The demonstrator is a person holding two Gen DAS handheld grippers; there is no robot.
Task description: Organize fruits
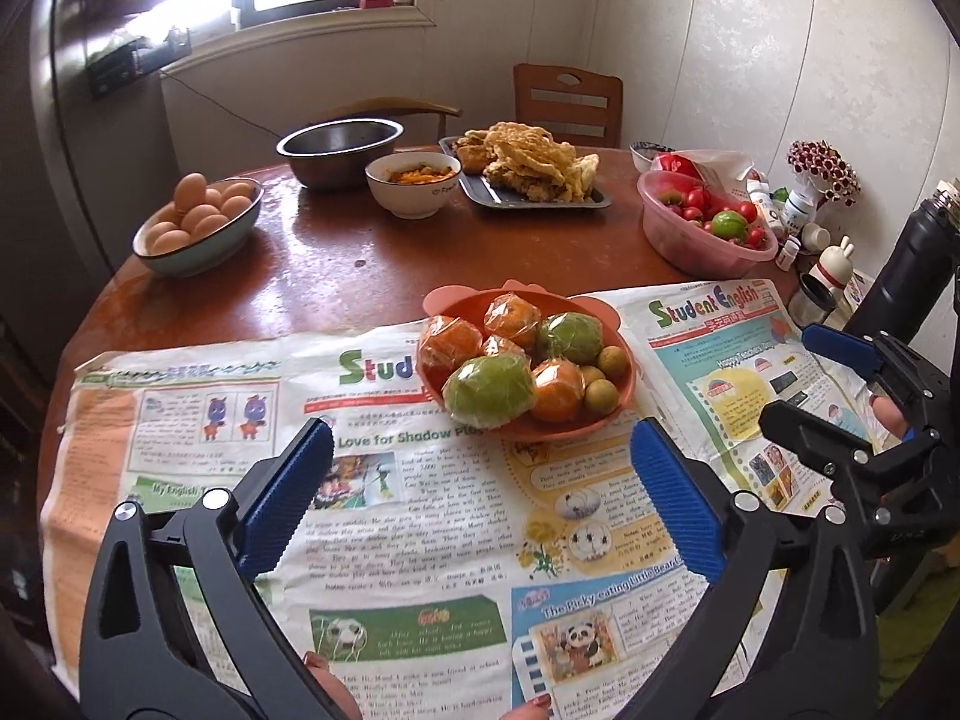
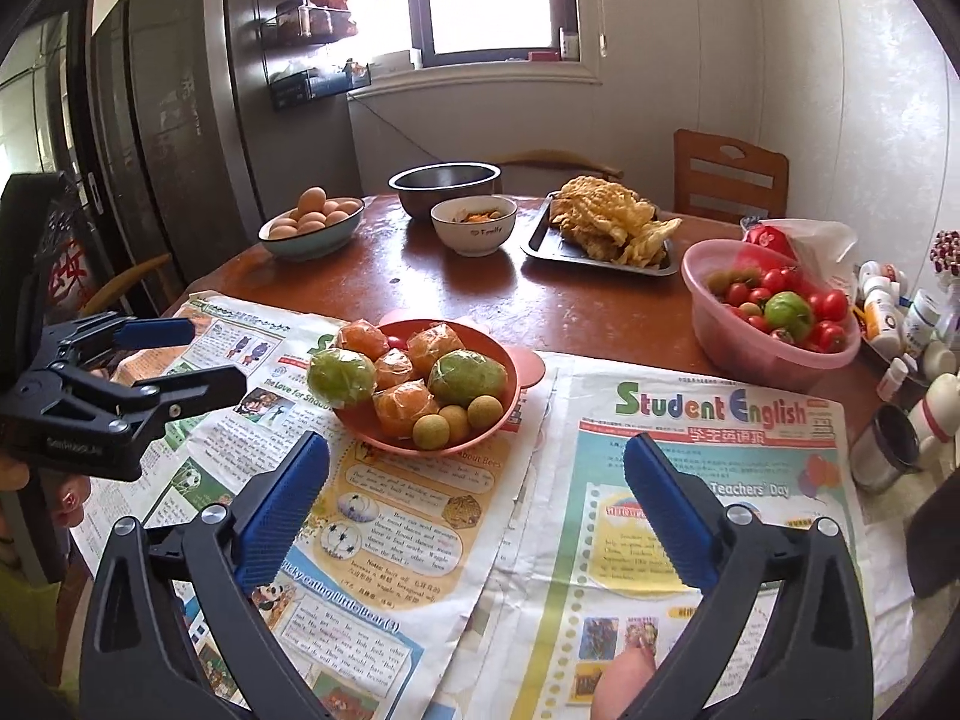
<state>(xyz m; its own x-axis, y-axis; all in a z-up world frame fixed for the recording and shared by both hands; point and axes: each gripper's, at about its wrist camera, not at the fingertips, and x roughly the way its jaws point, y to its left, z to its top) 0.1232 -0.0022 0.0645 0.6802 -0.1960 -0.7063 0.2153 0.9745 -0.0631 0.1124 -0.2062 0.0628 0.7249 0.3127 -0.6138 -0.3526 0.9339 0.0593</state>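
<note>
A pink plate [image 1: 618,405] [image 2: 510,372] on newspaper holds wrapped oranges [image 1: 449,343] [image 2: 362,339], two wrapped green fruits [image 1: 489,390] [image 2: 467,378] and small round yellow-green fruits [image 1: 601,397] [image 2: 431,431]. My left gripper [image 1: 480,444] is open and empty, just short of the plate's near rim; it also shows at the left of the right wrist view [image 2: 192,360]. My right gripper [image 2: 477,450] is open and empty over the newspaper, to the right of the plate; it also shows at the right of the left wrist view [image 1: 798,378].
A pink bowl [image 1: 672,240] [image 2: 774,354] of cherry tomatoes and a green fruit stands at the right. Behind are a bowl of eggs [image 1: 198,219] [image 2: 312,222], a steel bowl [image 1: 339,147], a white food bowl [image 1: 414,183] and a tray of fried food [image 1: 528,171]. Bottles [image 2: 888,312] crowd the right edge.
</note>
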